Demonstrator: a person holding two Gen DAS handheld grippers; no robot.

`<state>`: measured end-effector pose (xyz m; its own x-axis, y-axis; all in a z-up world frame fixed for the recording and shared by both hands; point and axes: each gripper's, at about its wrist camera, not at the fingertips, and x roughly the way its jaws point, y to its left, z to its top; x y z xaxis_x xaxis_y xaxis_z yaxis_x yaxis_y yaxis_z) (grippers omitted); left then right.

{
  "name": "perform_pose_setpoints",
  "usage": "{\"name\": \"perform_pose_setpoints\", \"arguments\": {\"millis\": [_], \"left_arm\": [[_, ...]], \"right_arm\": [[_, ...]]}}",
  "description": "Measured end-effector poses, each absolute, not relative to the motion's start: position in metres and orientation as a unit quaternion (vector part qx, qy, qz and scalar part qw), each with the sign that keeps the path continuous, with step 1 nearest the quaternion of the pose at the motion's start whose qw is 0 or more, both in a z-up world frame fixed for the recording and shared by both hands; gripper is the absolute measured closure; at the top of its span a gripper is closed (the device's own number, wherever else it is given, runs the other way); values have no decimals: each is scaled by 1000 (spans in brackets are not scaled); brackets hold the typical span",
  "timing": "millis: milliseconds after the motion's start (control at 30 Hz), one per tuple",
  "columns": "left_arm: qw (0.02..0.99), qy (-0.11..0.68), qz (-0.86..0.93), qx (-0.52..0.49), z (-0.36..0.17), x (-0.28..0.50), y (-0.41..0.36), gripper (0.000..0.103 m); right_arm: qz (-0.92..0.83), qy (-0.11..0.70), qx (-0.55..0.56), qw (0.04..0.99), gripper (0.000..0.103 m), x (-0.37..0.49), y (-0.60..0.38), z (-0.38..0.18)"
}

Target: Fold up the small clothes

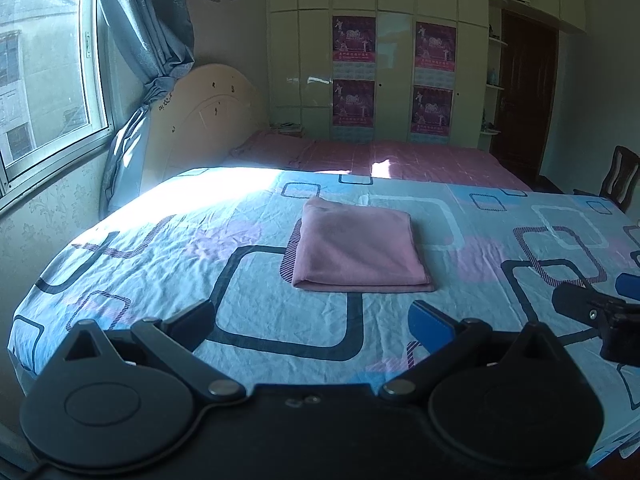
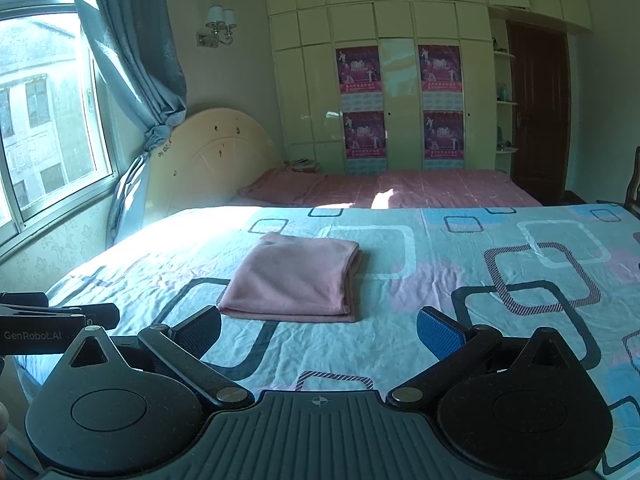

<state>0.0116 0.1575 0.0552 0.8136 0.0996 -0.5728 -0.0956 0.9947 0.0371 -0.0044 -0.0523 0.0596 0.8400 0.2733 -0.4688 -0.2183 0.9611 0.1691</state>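
A pink cloth [image 1: 356, 246] lies folded into a neat rectangle on the patterned blue sheet [image 1: 168, 248]; it also shows in the right wrist view [image 2: 296, 276]. My left gripper [image 1: 316, 320] is open and empty, held back from the cloth's near edge. My right gripper [image 2: 320, 332] is open and empty, just short of the cloth's near edge. The right gripper also shows at the right edge of the left wrist view [image 1: 600, 308]. The left gripper shows at the left edge of the right wrist view [image 2: 60, 320].
A second bed with a pink cover [image 1: 380, 156] and a cream headboard [image 1: 200, 116] stands behind. A window [image 1: 44, 80] and blue curtain [image 1: 152, 40] are at the left. Wardrobes with posters [image 1: 392, 76], a brown door [image 1: 524, 92] and a wooden chair [image 1: 620, 176] are beyond.
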Motion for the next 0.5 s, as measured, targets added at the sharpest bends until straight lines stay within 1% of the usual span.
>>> {"name": "perform_pose_setpoints", "arguments": {"millis": [233,367,433,500], "left_arm": [[951,307,39,-5,52,22,160,1],[955,294,25,-8,48,31,159,5],[952,306,26,-6,43,41,158,4],[948,317,30,-9,37,53,159,0]], "right_arm": [[125,259,55,956,0,4,-52,56],[120,265,57,955,0,11,-55,53],[115,270,57,954,0,16,-57,48],[108,278,57,953,0,22,-60,42]]}}
